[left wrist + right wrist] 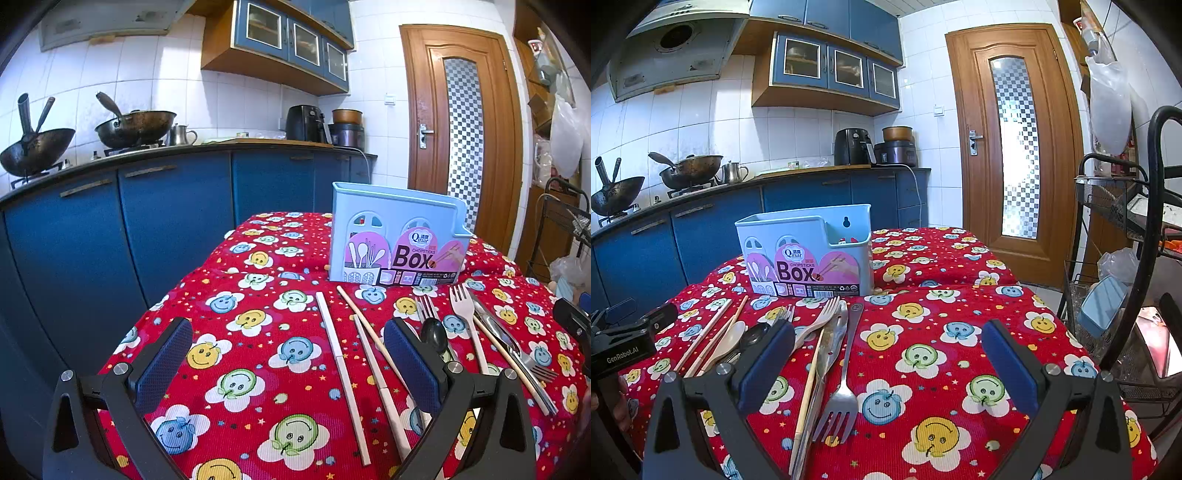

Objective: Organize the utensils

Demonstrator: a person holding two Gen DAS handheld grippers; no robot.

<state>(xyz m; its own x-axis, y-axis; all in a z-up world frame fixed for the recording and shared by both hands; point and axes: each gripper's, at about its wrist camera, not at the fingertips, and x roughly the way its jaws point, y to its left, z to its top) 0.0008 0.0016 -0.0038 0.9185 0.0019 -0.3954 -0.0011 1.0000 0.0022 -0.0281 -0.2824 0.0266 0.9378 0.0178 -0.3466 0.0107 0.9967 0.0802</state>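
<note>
A light blue chopsticks box (397,236) stands upright on the red smiley tablecloth (258,332); it also shows in the right wrist view (809,251). Loose utensils lie in front of it: wooden chopsticks (341,365), a black spoon (435,334), a cream fork (467,321) and metal cutlery (513,350). In the right wrist view a steel fork (846,369), a cream fork (818,323), a cream spoon (729,341) and chopsticks (709,334) lie left of centre. My left gripper (288,356) is open and empty above the chopsticks. My right gripper (888,360) is open and empty, right of the steel fork.
Blue kitchen cabinets (166,214) with woks (136,125) stand behind the table. A wooden door (1015,140) is at the back right. A black wire rack (1115,280) stands close to the table's right edge. The left gripper's body (624,339) shows at the left.
</note>
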